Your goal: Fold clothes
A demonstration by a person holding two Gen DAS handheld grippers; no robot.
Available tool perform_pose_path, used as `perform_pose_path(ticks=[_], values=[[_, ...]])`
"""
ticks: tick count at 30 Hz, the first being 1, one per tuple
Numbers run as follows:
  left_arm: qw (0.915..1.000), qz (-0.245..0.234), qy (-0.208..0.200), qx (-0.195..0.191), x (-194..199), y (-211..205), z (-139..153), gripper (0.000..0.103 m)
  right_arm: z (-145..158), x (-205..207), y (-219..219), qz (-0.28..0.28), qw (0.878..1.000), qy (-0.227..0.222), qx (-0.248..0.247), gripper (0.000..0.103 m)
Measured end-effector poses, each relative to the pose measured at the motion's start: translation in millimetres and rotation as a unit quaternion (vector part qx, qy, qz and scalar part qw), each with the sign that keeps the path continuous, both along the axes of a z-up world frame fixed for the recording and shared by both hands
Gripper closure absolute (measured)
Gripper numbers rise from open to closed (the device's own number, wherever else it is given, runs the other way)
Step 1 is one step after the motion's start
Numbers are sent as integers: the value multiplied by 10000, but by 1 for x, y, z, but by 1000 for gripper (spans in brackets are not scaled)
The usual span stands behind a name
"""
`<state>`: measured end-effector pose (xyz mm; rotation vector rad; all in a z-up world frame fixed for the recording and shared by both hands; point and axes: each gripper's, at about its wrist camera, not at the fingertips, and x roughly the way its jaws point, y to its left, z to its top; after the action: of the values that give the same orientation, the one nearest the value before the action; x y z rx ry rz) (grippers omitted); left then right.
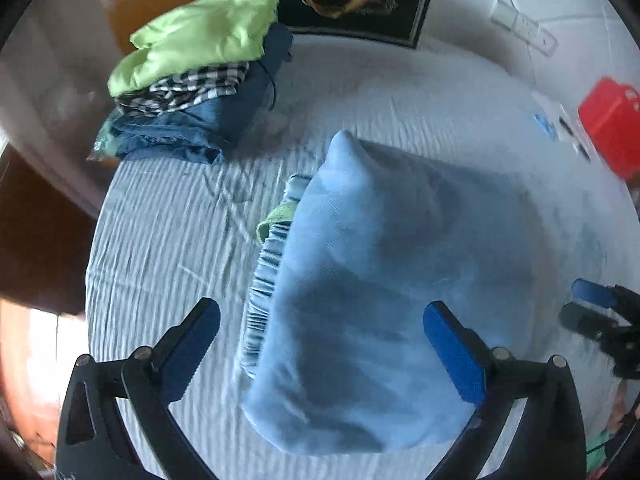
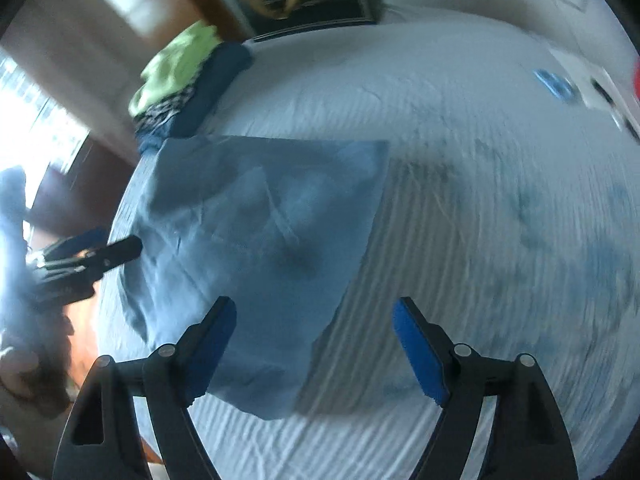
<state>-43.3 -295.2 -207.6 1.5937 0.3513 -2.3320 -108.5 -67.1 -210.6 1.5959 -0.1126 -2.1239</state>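
A folded light blue garment point(image 1: 380, 280) lies on the striped pale sheet point(image 1: 160, 240). A striped waistband edge point(image 1: 266, 280) and a bit of green show along its left side. My left gripper point(image 1: 324, 344) hovers above it, jaws wide open, pads clear of the cloth. In the right wrist view the same garment point(image 2: 260, 240) spreads flat, and my right gripper point(image 2: 316, 344) stands open over its near right edge, holding nothing. Each gripper also shows in the other's view: the right gripper point(image 1: 576, 304) at the right edge, the left gripper point(image 2: 120, 242) at the left.
A stack of folded clothes point(image 1: 192, 80), green on top, then checked and navy, sits at the back left point(image 2: 176, 80). A dark framed panel point(image 1: 352, 0) stands behind it. A red object point(image 1: 612, 128) and papers lie at the right. A white power strip point(image 1: 524, 28) is at the back right.
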Motion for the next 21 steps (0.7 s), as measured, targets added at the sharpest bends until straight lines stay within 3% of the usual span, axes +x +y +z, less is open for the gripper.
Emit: perform_pose_path(ticks=[5, 10, 14, 18, 21], values=[[9996, 13, -23, 264, 9, -23, -21, 0, -10, 6, -4, -409, 9990, -161, -85, 22], [9992, -147, -102, 367, 7, -28, -43, 0, -28, 1, -21, -410, 9987, -259, -185, 22], [9967, -209, -78, 775, -1, -26, -66, 0, -40, -1, -34, -390, 9986, -292, -186, 22], [9979, -455, 29, 458, -1, -16, -74, 0, -53, -4, -42, -438, 9982, -380, -124, 22], [9976, -365, -45, 583, 0, -17, -73, 1, -53, -5, -49, -413, 9984, -363, -131, 22]])
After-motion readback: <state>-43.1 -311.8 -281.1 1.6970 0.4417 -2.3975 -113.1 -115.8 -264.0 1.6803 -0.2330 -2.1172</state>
